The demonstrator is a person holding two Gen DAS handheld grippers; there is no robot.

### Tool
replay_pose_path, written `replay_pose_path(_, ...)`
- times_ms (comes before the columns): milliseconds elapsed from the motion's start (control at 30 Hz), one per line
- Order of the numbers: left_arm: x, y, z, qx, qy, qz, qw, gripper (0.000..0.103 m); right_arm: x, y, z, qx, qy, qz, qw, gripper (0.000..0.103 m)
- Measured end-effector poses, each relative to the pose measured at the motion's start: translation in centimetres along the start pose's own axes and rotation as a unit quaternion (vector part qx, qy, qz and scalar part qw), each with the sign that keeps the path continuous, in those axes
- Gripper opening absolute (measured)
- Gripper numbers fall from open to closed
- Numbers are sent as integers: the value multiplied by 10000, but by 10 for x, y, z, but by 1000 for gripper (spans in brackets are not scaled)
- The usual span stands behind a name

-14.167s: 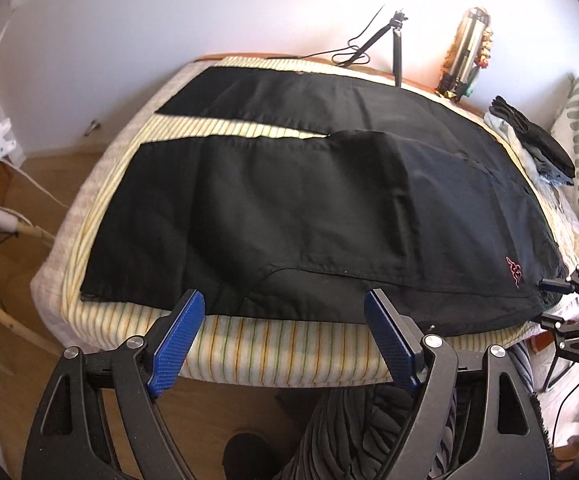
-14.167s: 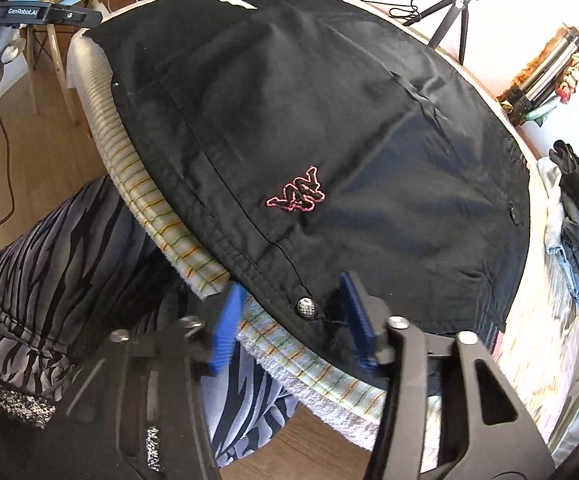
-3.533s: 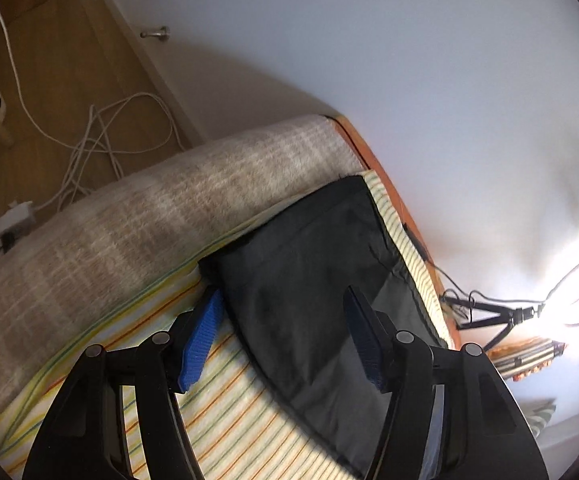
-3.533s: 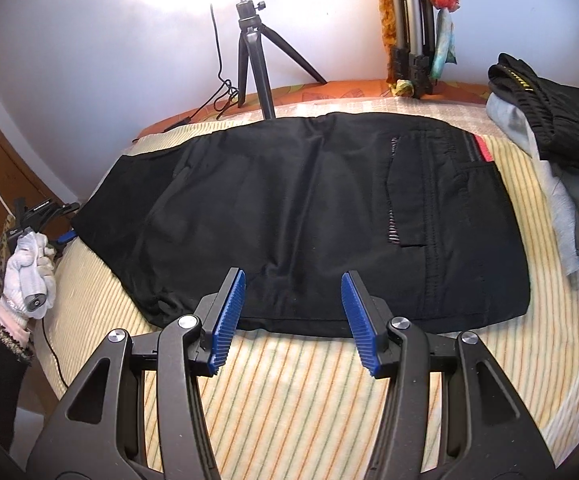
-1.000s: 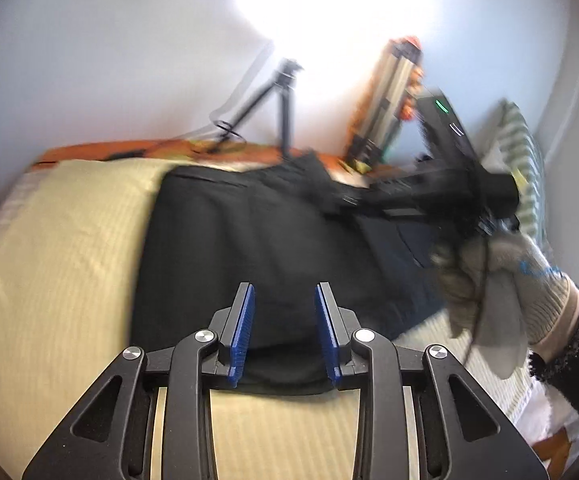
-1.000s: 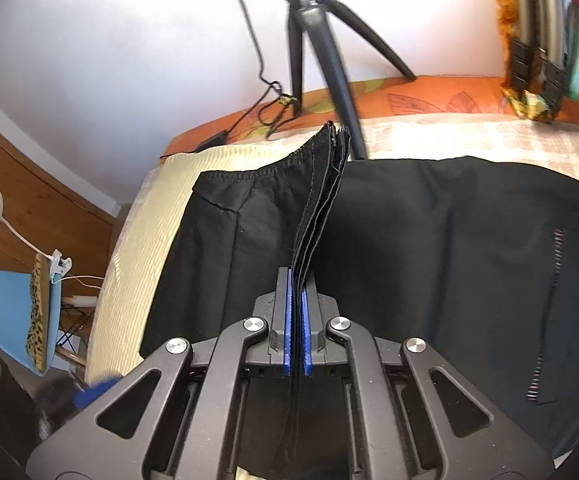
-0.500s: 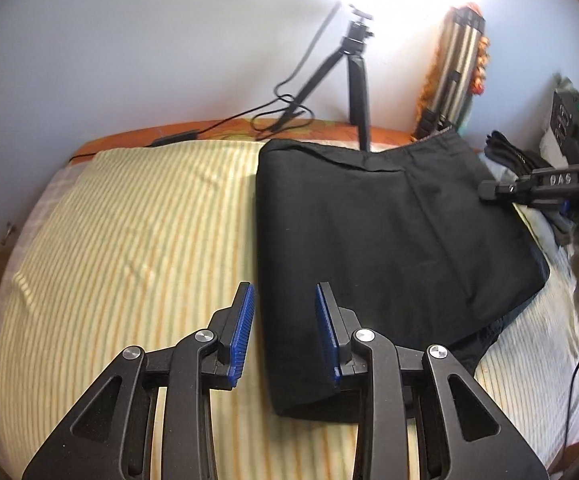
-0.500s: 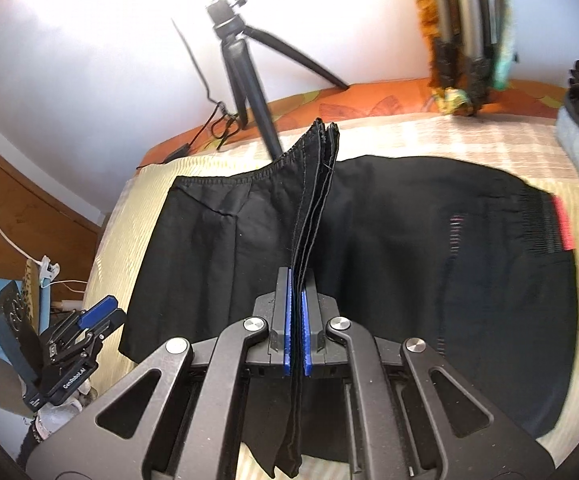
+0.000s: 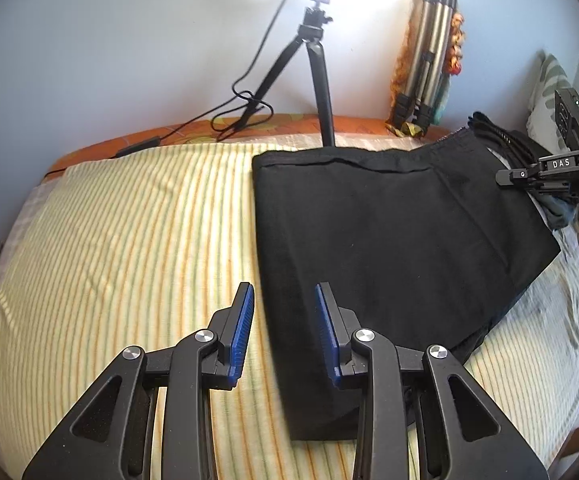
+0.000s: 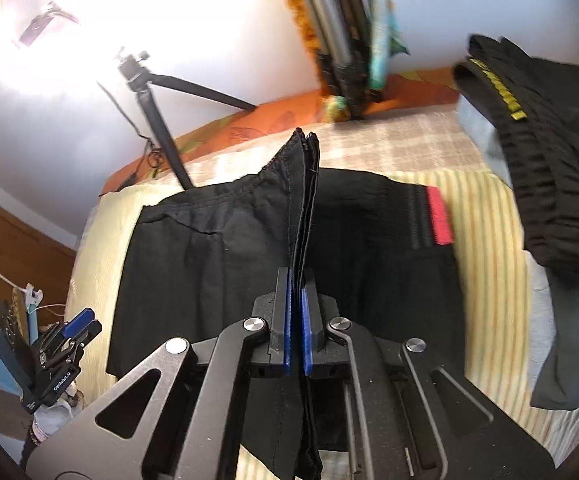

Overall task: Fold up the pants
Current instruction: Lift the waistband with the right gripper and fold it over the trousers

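Pants (image 9: 389, 240) lie folded into a black block on the striped bedspread (image 9: 129, 240), toward its right half as your left wrist camera sees it, with the fold's left edge running straight up from between your left gripper's fingers. Your left gripper (image 9: 285, 332) hovers at the near corner of that block with its 2 blue pads parted to a middling gap and nothing between them (the left pad sits over bare bedspread, the right one over black cloth). Your right gripper (image 10: 297, 320) has its pads pressed together on a bunched edge of the pants (image 10: 301, 216), and the layered hems rise upright from the pads in a narrow ridge, with more cloth hanging below. Beyond that ridge the waistband shows a red tab (image 10: 439, 216) lying flat on the bedspread (image 10: 485, 208). From the left wrist camera, your right gripper (image 9: 545, 176) shows at the far right edge, up beside the pants' far right corner. Behind the bed stands a black tripod (image 9: 317, 68) against the wall, with a folded metal stand (image 9: 429, 60) to its right. Another dark garment (image 10: 545, 152) with yellow lettering lies heaped at the right of the bed.
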State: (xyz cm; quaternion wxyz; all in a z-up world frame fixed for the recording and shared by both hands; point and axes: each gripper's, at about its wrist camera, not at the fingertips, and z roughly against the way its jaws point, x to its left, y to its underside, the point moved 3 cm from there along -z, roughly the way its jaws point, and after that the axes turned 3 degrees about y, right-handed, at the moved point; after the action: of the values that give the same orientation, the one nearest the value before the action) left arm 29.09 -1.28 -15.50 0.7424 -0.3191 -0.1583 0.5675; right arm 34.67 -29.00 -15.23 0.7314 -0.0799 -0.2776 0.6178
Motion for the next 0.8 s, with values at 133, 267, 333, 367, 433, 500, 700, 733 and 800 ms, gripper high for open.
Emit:
replay_pose_path(133, -7, 3, -9, 85, -21, -122, 9999, 29, -8, 4, -3, 37, 96, -48, 9999, 5)
replay_pose_path(267, -10, 6, -18, 184, -89, -212, 9996, 29, -13, 7, -5, 35, 266, -14, 9996, 5)
replay_pose_path(333, -9, 10, -24, 244, 2, -205, 9995, 29, -18, 9, -6, 7, 372, -44, 9993, 5)
replay_pose_path(367, -9, 12, -26, 271, -3, -212, 9994, 29, -21, 10, -7, 0, 399, -65, 9992, 5)
replay_pose_path(433, -8, 15, -31, 320, -64, -235, 9992, 30, -26, 14, -8, 18, 418, -129, 9990, 5)
replay_pose_path(500, -6, 17, -32, 300, -57, -234, 9993, 33, -29, 18, -12, 45, 489, -104, 9987, 5)
replay_pose_path(700, 2, 17, -26, 279, -144, -86, 9995, 35, -28, 22, -22, 23, 794, 54, 9968, 5)
replay_pose_path(733, 5, 18, -23, 281, -168, -21, 9995, 36, -28, 22, -21, 17, 855, 99, 9963, 6)
replay_pose_path(800, 12, 19, -18, 255, -146, 127, 9995, 36, -23, 21, -14, -149, 1211, 322, 9920, 20)
